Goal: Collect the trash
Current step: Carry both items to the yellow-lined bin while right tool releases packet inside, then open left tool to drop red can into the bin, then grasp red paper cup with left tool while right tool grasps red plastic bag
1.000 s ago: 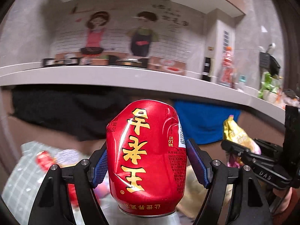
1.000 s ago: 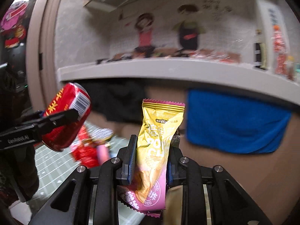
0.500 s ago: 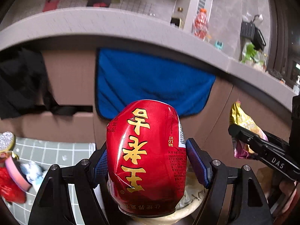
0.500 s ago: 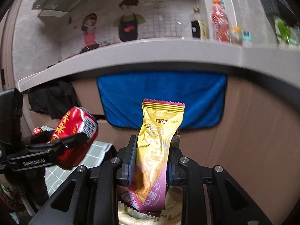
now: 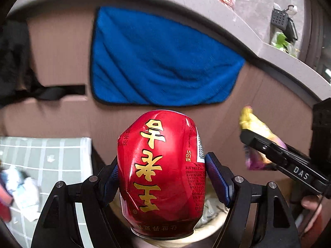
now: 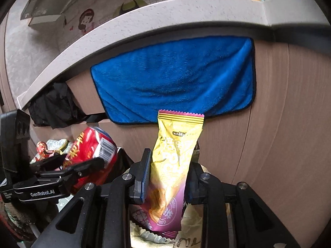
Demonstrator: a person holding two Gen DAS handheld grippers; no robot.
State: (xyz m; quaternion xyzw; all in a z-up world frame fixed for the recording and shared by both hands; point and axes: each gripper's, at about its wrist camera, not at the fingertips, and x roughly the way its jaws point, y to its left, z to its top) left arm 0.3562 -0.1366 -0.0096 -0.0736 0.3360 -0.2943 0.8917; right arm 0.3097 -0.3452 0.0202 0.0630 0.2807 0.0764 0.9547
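the left tool (image 5: 161, 175) pinches a dented, light red can (image 5: 161, 173) by its sides; the right tool (image 6: 167, 177) pinches a thin, crinkly snack wrapper (image 6: 175, 165) at its middle.

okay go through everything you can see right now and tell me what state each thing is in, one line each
Left gripper: shut on the can.
Dented red metal can with gold characters: crumpled, held upright, off the surface.
Right gripper: shut on the wrapper.
Yellow and purple plastic snack wrapper: creased, upright between the fingers.
Blue fleece towel: hanging flat on the brown panel.
Black cloth: bunched under the counter edge.
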